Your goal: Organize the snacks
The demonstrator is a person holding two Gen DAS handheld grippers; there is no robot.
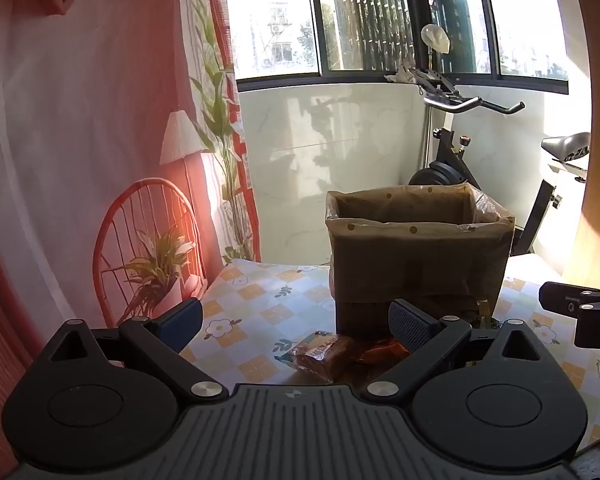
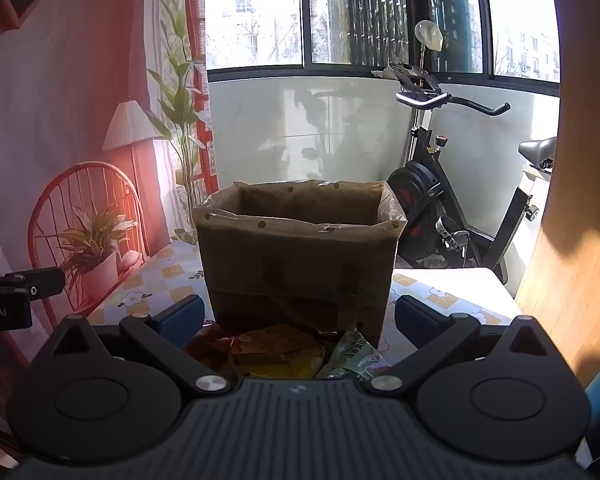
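The tabletop (image 1: pixel 260 304) wears a cloth of pale yellow and white checks, printed with small white flowers and dark leaf sprigs. On it stands an upright brown cardboard box (image 1: pixel 418 264), open at the top and lined with clear plastic that folds over its rim. Just in front of the box lie the snack packets (image 2: pixel 276 350) — brown, orange and yellow ones in a loose heap, with a green packet (image 2: pixel 354 356) beside them at the right.
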